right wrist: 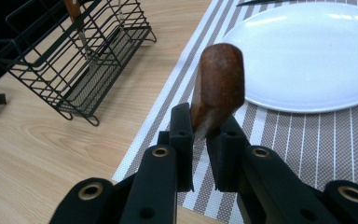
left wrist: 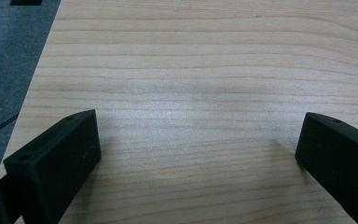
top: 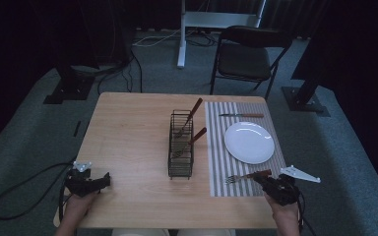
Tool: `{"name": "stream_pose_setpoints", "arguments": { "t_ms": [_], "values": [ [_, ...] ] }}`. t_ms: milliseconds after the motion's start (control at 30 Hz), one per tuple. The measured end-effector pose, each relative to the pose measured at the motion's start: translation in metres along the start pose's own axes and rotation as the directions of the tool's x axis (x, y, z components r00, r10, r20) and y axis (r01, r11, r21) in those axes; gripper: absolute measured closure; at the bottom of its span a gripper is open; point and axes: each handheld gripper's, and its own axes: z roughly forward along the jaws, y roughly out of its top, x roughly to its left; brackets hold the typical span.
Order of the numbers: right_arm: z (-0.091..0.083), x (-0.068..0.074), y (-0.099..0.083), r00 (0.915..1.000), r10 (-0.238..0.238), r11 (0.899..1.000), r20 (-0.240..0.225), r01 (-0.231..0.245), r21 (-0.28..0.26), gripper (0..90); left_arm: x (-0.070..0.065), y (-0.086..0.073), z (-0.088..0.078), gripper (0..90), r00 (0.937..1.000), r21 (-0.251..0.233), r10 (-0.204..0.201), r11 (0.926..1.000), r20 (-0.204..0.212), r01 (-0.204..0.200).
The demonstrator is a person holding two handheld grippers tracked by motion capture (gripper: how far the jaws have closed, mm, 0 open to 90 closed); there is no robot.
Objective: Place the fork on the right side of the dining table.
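Note:
A fork [top: 246, 176] with a brown wooden handle lies low over the striped placemat [top: 217, 164], just in front of the white plate [top: 249, 142], its tines pointing left. My right gripper [top: 264, 181] is shut on the handle's end. In the right gripper view the rounded handle end [right wrist: 220, 77] stands up between the two black jaws of that gripper [right wrist: 205, 144]. My left gripper [top: 104, 181] rests at the table's front left corner. In its own view the left gripper [left wrist: 198, 149] is wide open over bare wood [left wrist: 191, 70], with nothing between the jaws.
A black wire caddy [top: 181, 147] stands mid-table with two wooden-handled utensils [top: 193, 110] leaning in it. A knife [top: 241, 115] lies on the placemat behind the plate. A dark folding chair [top: 246, 56] stands beyond the table's far edge. Cables cross the floor at left.

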Motion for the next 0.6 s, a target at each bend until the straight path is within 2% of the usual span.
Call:
{"name": "stream_pose_setpoints", "arguments": {
  "t_ms": [33, 133, 333, 367, 600],
  "values": [
    [0.0, -0.004, -0.001, 0.9998, 0.02, 1.0, -0.006, -0.02, -0.001, 80.8, 0.0, 0.0, 0.0, 0.2, 1.0, 0.0, 0.0, 1.0, 0.0, 0.0],
    [0.0, -0.007, -0.002, 0.9992, 0.038, 0.999, -0.01, -0.038, -0.003, 80.2, 0.0, 0.0, 0.0, 0.3, 1.0, 0.0, 0.0, 1.0, 0.0, 0.0],
    [0.001, -0.015, -0.006, 0.9993, 0.017, 1.0, 0.032, -0.017, 0.01, 75.0, 0.0, 0.0, 0.0, 0.2, 1.0, 0.0, 0.0, 1.0, 0.0, 0.0],
    [0.002, -0.019, -0.008, 0.9991, 0.022, 1.0, 0.038, -0.022, 0.014, 71.5, 0.0, 0.0, 0.0, 0.2, 1.0, 0.0, 0.0, 1.0, 0.0, 0.0],
    [0.005, -0.031, -0.017, 0.9974, 0.041, 0.998, 0.059, -0.043, 0.036, 66.6, 0.0, 0.0, 0.0, 0.3, 1.0, 0.0, 0.0, 1.0, 0.0, 0.0]
  ]
}}
